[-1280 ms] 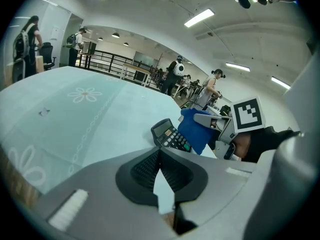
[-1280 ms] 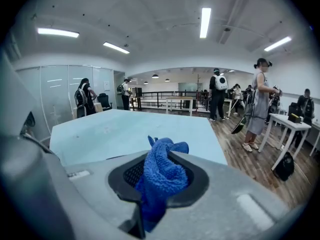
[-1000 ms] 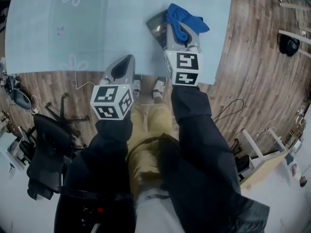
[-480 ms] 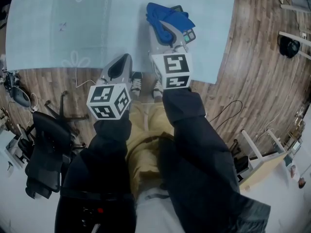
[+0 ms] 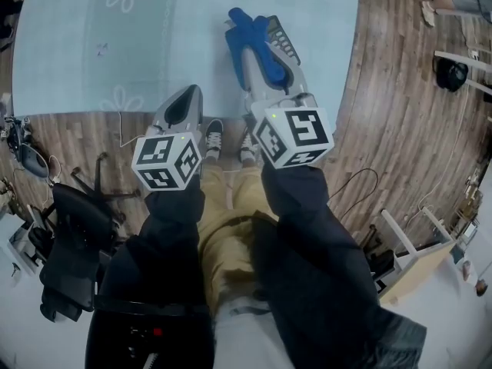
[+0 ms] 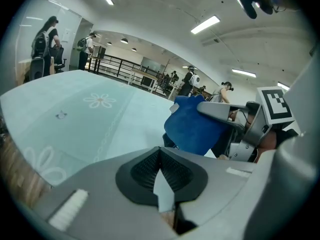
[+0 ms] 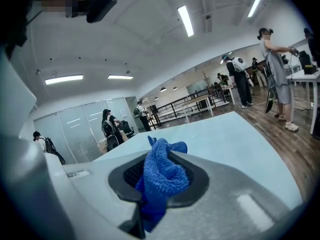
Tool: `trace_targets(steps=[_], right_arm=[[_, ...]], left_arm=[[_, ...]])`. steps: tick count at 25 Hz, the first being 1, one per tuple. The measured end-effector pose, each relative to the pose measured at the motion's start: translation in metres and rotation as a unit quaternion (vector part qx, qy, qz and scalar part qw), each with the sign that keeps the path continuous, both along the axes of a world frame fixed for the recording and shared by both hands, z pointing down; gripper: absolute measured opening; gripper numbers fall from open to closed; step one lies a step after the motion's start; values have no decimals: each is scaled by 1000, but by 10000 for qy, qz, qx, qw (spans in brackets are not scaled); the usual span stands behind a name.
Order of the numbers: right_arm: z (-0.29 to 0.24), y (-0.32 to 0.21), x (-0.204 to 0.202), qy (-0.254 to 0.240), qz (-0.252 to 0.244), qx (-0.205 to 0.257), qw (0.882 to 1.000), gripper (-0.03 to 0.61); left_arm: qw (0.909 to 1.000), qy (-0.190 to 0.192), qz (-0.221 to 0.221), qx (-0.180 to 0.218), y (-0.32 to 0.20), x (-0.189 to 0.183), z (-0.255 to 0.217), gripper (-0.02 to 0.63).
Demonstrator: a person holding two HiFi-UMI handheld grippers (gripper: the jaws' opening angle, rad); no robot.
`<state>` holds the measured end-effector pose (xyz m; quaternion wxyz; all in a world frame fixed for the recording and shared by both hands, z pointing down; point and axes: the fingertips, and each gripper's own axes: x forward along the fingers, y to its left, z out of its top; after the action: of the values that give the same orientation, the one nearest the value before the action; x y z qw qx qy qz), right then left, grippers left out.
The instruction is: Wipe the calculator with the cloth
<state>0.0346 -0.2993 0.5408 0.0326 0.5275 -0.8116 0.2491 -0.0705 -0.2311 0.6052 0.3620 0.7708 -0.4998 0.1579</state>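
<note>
We are holding the crumpled blue terry cloth (image 5: pixel 263 58) clamped in our right claw (image 5: pixel 246 46), laying it over the dark grey keyed calculator (image 5: pixel 283 38), which is lying on the pale blue flower-print surface (image 5: pixel 115 52) near its front edge. Our left claw (image 5: pixel 188 98) is hanging closed and empty, apart from both. Nothing is bracing the calculator, so a firm stroke risks sliding it off that edge.

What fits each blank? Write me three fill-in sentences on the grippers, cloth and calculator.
The right gripper has its jaws shut on a ____ cloth.
In the head view the cloth covers part of the ____ on the table.
The left gripper has its jaws together, holding ____.
Missing words: blue; calculator; nothing.
</note>
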Motion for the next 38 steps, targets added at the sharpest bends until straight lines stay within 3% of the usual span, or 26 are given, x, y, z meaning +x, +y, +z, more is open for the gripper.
trace_targets(steps=[8, 13, 16, 23, 30, 38], right_arm=[[-9, -3, 97, 320, 851, 72, 9958, 58], [33, -11, 134, 896, 1102, -164, 9897, 58], [73, -15, 123, 1184, 849, -465, 9882, 58], [113, -24, 65, 1181, 320, -751, 9896, 58], [111, -25, 38, 1310, 68, -743, 9886, 58], [101, -29, -3, 976, -259, -671, 9926, 58]], left_arm=[[9999, 13, 41, 127, -7, 7, -8, 2], [10000, 5, 43, 40, -2, 8, 0, 2], [10000, -19, 51, -16, 0, 6, 6, 2], [9998, -107, -49, -149, 3, -7, 18, 2], [9997, -65, -124, -185, 2, -15, 20, 2], [9996, -79, -206, -168, 2, -22, 16, 2]])
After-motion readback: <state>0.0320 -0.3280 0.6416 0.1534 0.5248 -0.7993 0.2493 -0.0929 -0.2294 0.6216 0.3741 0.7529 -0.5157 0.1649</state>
